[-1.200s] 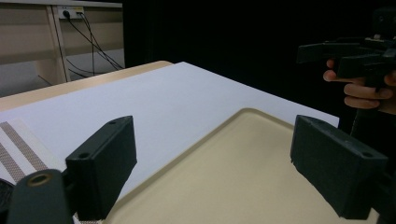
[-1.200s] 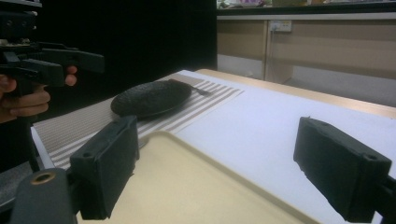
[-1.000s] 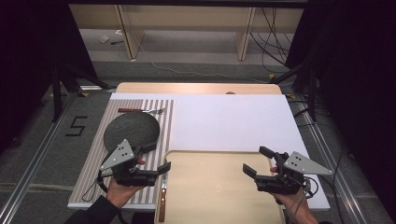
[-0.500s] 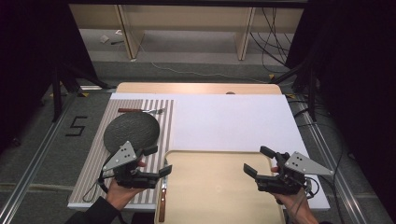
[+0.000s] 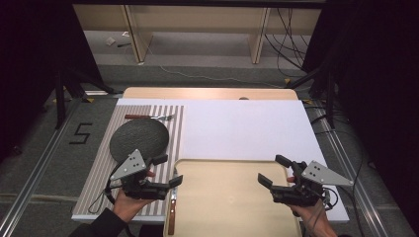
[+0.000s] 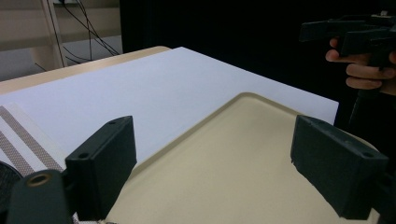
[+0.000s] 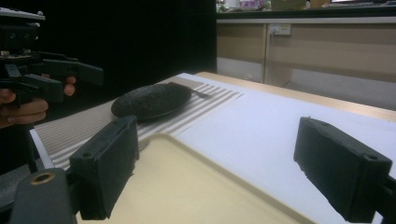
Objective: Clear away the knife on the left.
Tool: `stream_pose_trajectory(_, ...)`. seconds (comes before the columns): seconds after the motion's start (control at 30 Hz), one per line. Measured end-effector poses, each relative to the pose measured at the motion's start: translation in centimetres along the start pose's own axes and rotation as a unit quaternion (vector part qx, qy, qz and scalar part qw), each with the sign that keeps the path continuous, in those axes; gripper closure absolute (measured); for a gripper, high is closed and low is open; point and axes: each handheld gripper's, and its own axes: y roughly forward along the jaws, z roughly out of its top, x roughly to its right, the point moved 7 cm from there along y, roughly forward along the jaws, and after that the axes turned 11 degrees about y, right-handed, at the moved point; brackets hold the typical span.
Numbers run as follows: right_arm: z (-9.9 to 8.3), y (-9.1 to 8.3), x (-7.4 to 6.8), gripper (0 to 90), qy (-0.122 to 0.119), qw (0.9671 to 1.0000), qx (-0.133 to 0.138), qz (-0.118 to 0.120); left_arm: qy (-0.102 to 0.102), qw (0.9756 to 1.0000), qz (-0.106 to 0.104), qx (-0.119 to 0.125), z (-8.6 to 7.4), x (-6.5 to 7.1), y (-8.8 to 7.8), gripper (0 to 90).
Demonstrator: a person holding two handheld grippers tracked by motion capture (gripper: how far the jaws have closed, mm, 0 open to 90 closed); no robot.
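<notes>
1. Step in hand: by my reading, you are poised at the start, before any pickup; both tools hover low over the beige tray at bottom centre of the high view.
2. Left gripper: jaws wide apart, holding and touching nothing.
3. Right gripper: jaws equally wide, empty, at lower right.
4. Nearest items: knife lying along the tray's left edge, bottom centre-left; dark plate on the striped mat, left of centre; fork beyond it.
5. Next move, likely: lower your left gripper onto the knife handle, jaws straddling it squarely.
</notes>
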Motion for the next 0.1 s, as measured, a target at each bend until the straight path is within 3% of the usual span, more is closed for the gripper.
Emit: stream_pose_trajectory(0.1,-0.01,0.02,-0.04,15.0,-0.002,1.0,-0.001,0.001,0.002,1.0,0.002,-0.003,-0.02,-0.01,0.02,13.5)
